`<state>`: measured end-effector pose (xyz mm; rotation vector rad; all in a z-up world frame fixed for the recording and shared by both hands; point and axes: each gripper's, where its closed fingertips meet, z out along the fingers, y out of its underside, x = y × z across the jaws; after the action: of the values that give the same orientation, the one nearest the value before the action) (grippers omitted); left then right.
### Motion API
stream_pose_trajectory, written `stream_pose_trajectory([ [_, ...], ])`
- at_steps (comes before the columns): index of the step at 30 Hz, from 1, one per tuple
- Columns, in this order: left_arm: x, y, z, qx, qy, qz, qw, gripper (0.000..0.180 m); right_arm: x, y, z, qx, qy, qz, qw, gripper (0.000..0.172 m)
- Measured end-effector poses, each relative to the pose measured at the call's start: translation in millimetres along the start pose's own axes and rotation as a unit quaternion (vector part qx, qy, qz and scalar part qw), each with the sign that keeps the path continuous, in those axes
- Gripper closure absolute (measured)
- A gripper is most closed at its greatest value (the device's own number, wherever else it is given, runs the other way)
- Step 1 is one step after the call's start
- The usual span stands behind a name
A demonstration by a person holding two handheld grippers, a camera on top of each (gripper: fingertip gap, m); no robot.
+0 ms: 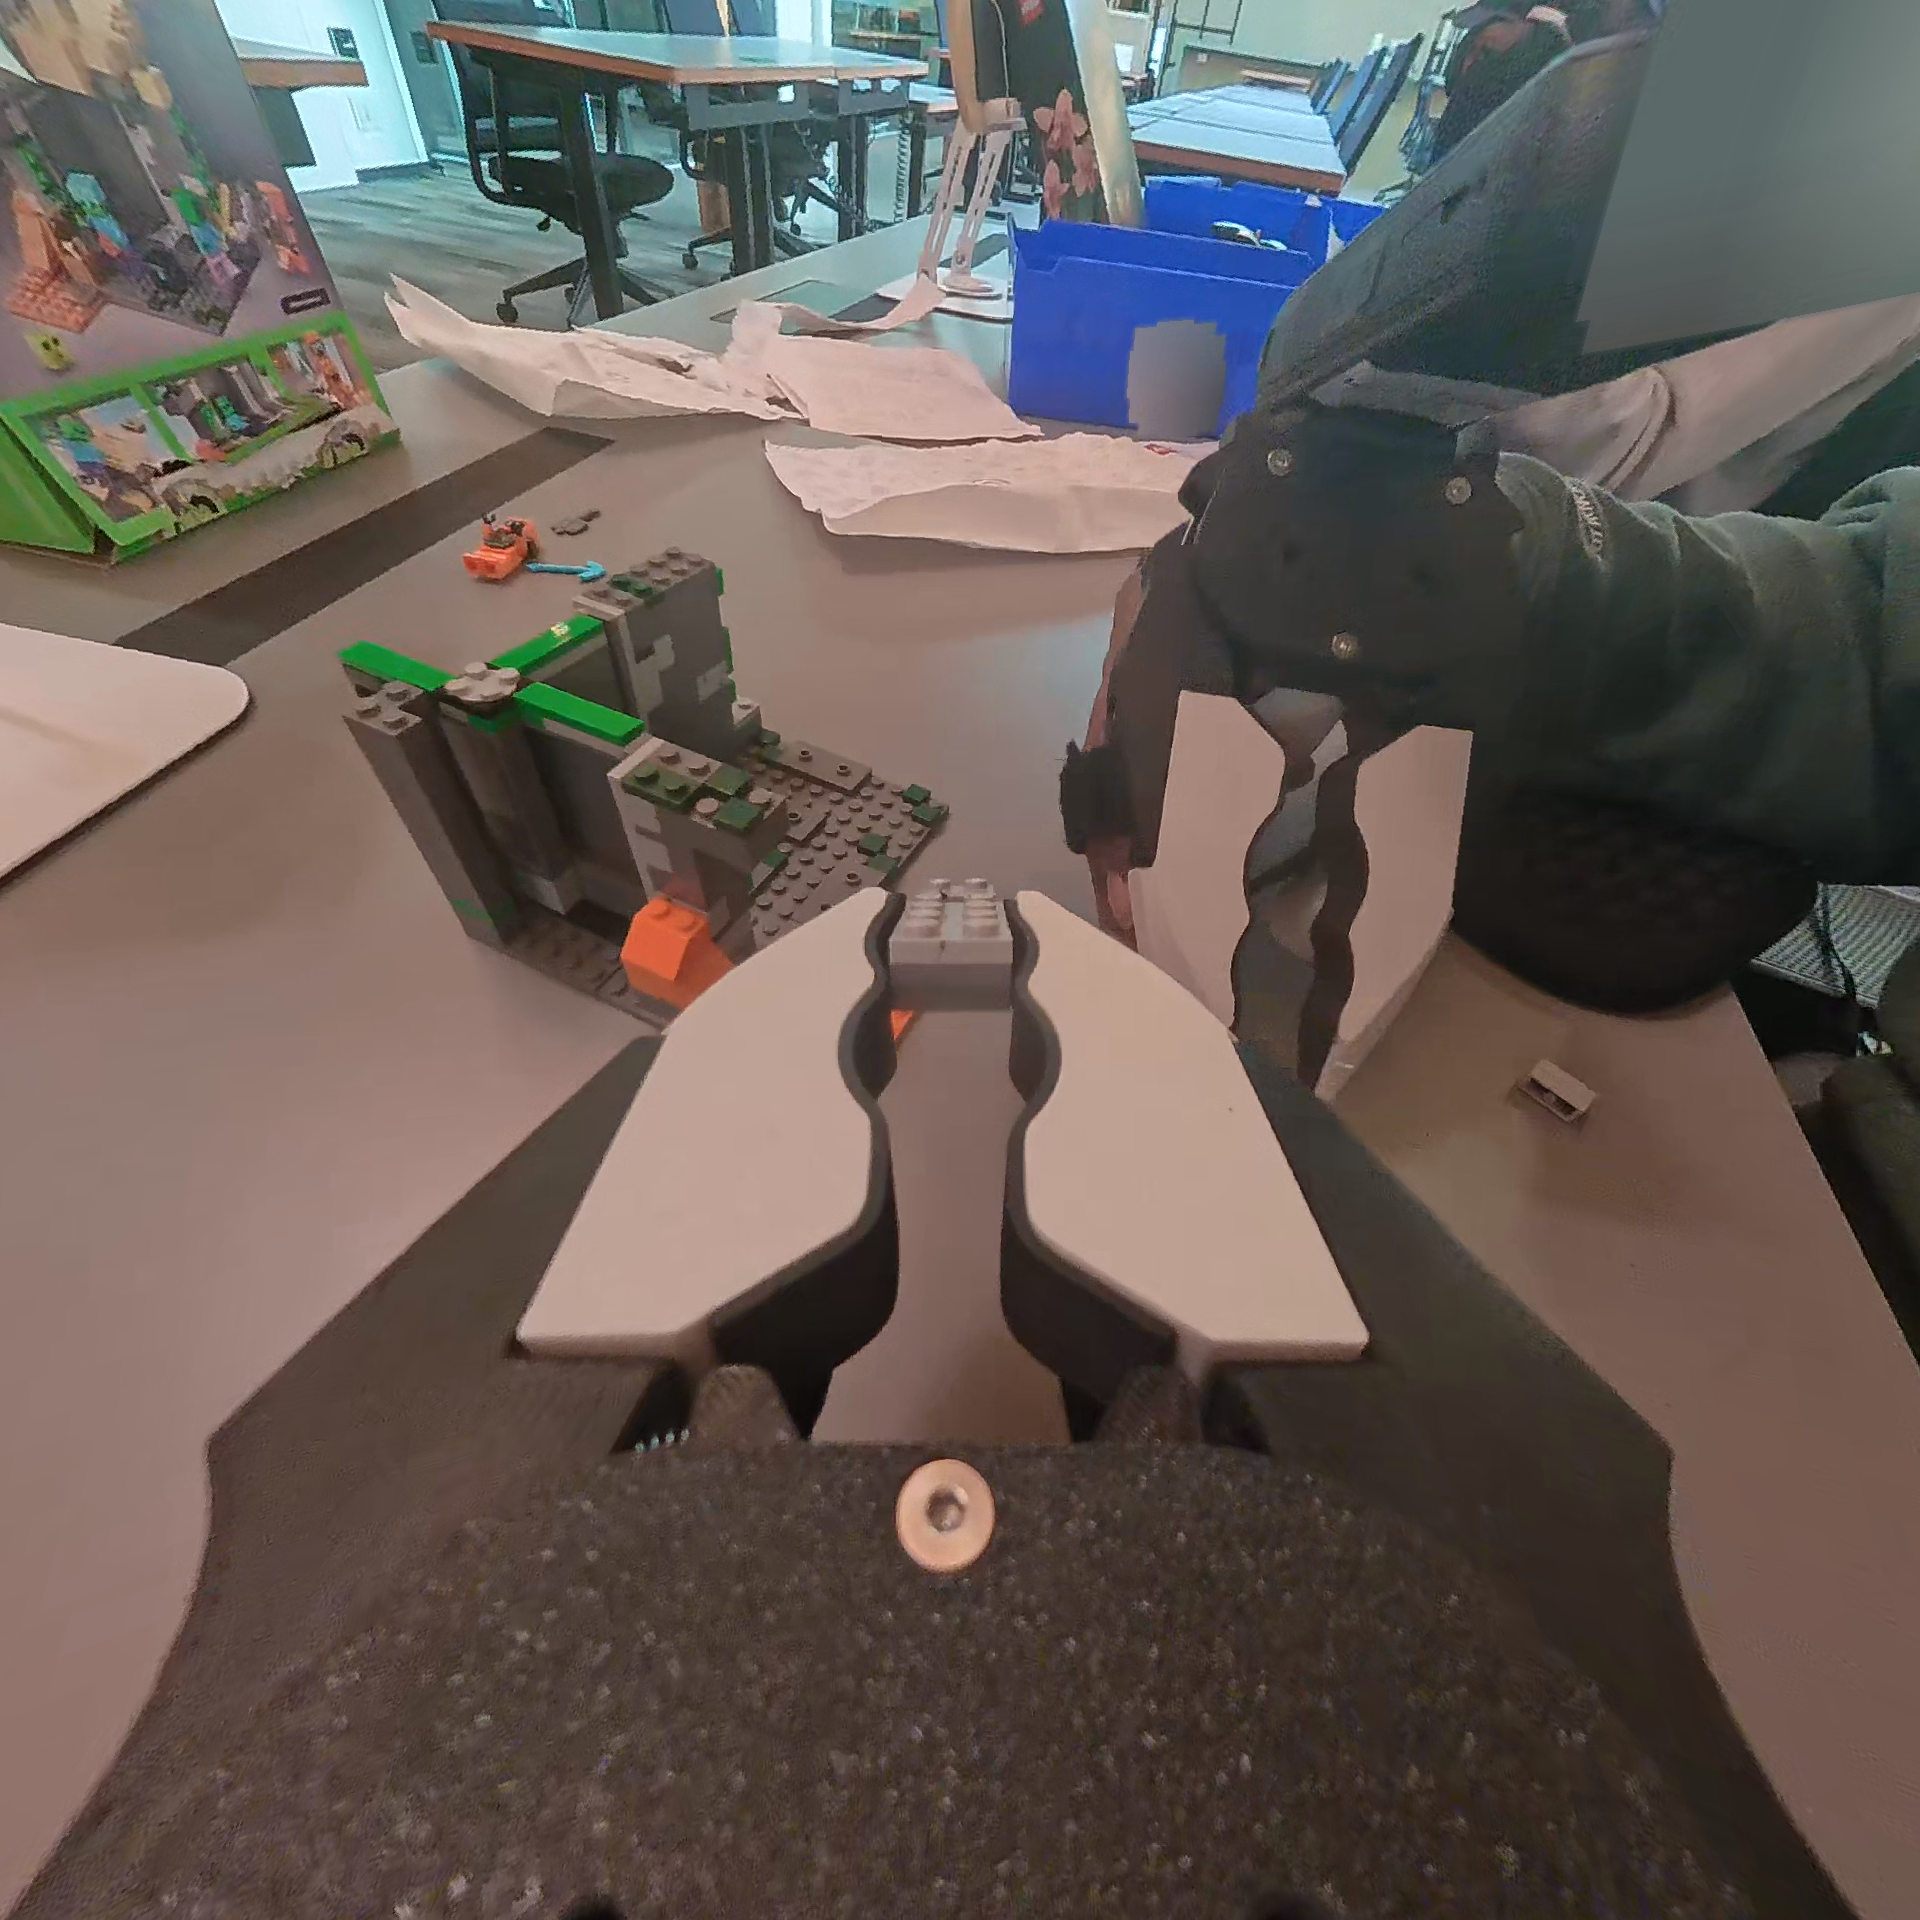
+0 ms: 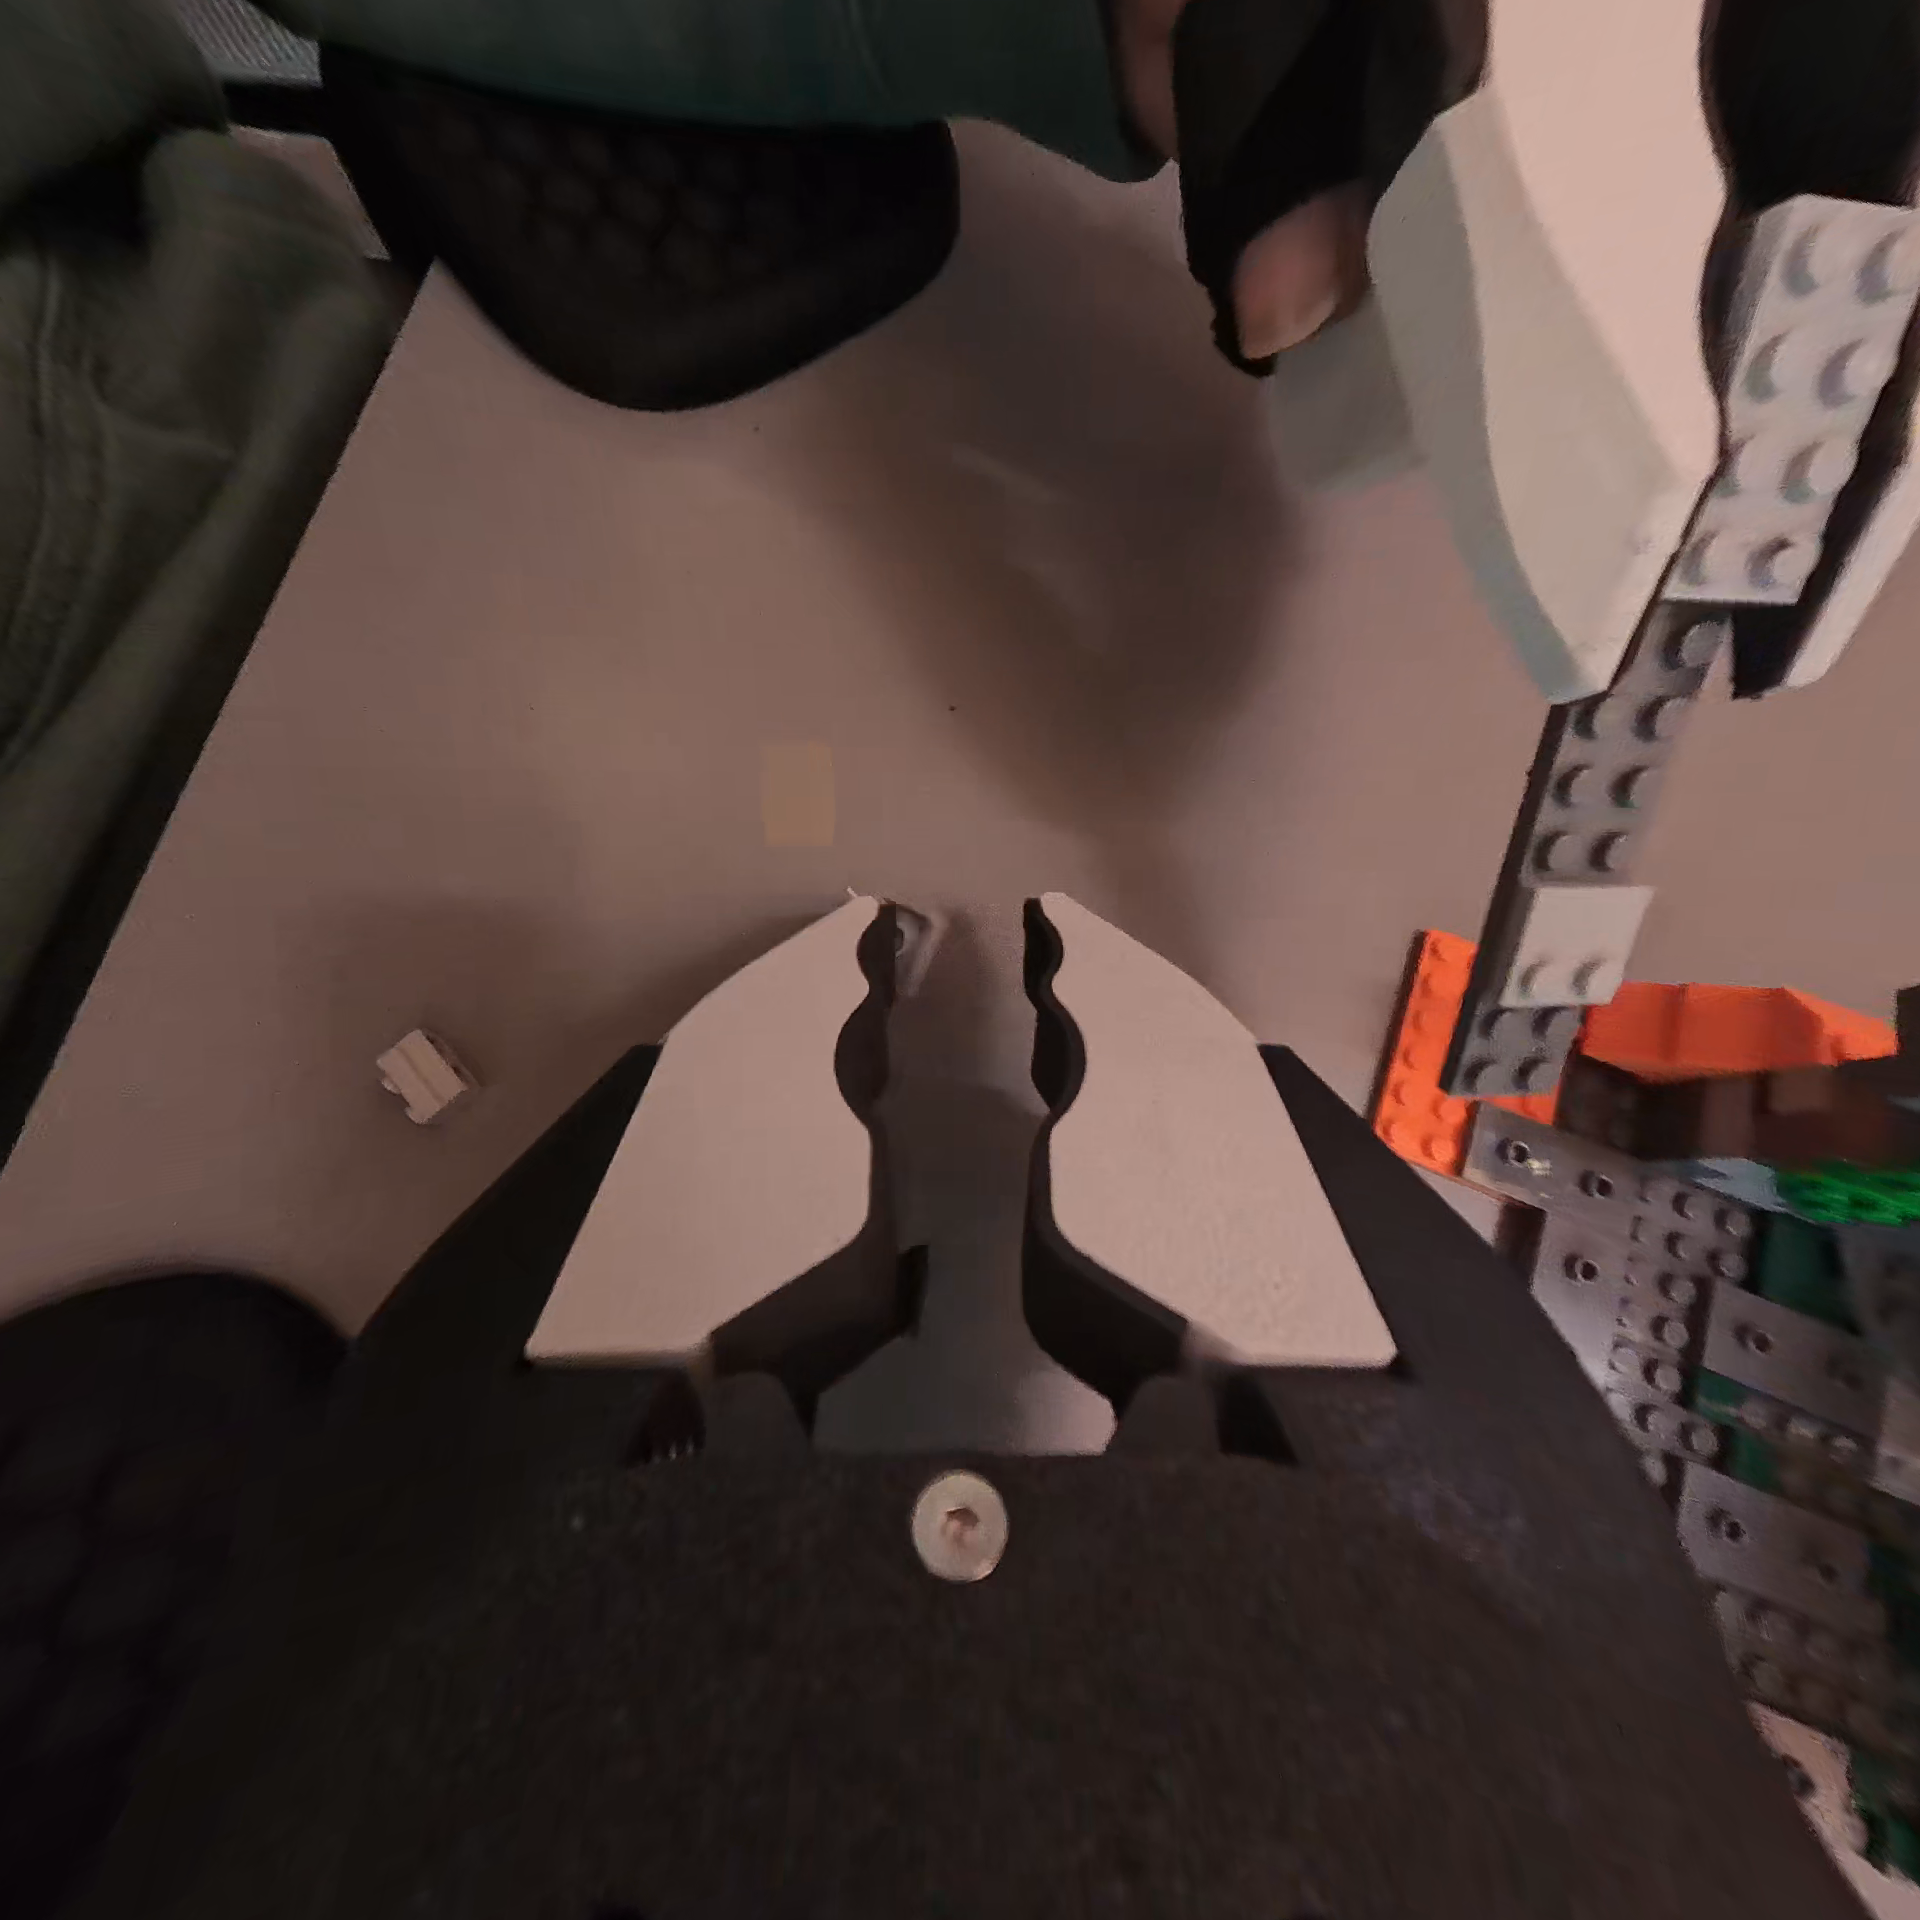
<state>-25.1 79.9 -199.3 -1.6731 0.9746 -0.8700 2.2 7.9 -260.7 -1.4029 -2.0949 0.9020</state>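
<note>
Nearest in the left wrist view, at frame centre: left tongs (image 1: pixel 951 940) clenched on a light grey studded brick (image 1: pixel 951 935), both dark pads pressing its sides, studs facing up, above the grey counter (image 1: pixel 260 1039). Just beyond, left of centre: grey, green and orange brick building (image 1: pixel 623 810) standing on the counter. To the right, right tongs (image 1: pixel 1299 914) pointing down at the counter edge, a small grey piece (image 1: pixel 1553 1093) lying near them. Farther back: crumpled white papers (image 1: pixel 831 384), blue bin (image 1: pixel 1164 312), a picture box (image 1: pixel 156 312) at upper left.

In the right wrist view, centre: right tongs (image 2: pixel 961 925) released, pads apart; a tiny pale piece (image 2: pixel 914 951) against the left pad, right pad clear of it. Small grey piece (image 2: pixel 426 1075) on the counter at lower left.
</note>
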Motion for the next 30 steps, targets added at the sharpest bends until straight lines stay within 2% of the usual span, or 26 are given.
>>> stream_pose_trajectory([
  [4,3.4,2.6,2.5,-0.008,0.006,0.004,1.0,0.163,-2.2,-10.9,-7.4,0.034,-0.011,0.012,0.999,0.141],
  [6,6.6,2.1,2.3,-0.009,0.014,0.008,1.0,0.163,2.4,-22.6,-18.4,0.077,-0.002,0.017,0.997,0.142],
  [8,11.0,-0.2,1.4,-0.004,0.024,0.015,1.0,0.163,18.9,-34.4,-36.3,0.128,0.045,0.02,0.991,0.148],
  [10,17.2,-2.4,1.1,0.001,0.038,0.024,0.999,0.163,39.7,-34.2,-51.2,0.15,0.105,0.03,0.983,0.15],
  [12,24.0,-2.5,1.9,0.003,0.053,0.035,0.998,0.163,49.5,-25.8,-53.4,0.138,0.129,0.036,0.981,0.146],
  [16,34.3,-0.6,3.4,-0.001,0.072,0.057,0.996,0.163,45.5,-18.9,-37.7,0.108,0.113,0.033,0.987,0.139],
  [17,35.8,-1.0,3.3,0.0,0.075,0.06,0.995,0.163,43.6,-18.1,-34.7,0.104,0.109,0.029,0.988,0.143],
  [18,37.3,-1.2,3.0,-0.001,0.078,0.062,0.995,0.163,43.0,-18.0,-33.9,0.102,0.11,0.023,0.988,0.154],
  [23,35.5,-10.9,1.4,0.028,0.065,0.068,0.995,0.162,45.0,-24.3,-40.9,0.123,0.114,0.027,0.985,0.155],
  [25,37.3,-12.5,1.6,0.032,0.066,0.073,0.995,0.151,46.6,-27.3,-42.8,0.13,0.121,0.026,0.984,0.155],
  [27,39.6,-9.6,5.0,0.024,0.066,0.081,0.994,0.149,46.1,-29.9,-41.8,0.135,0.12,0.026,0.983,0.155],
  [30,40.5,-6.4,9.0,0.016,0.057,0.093,0.994,0.163,44.2,-29.5,-36.3,0.125,0.121,0.015,0.985,0.155],
])
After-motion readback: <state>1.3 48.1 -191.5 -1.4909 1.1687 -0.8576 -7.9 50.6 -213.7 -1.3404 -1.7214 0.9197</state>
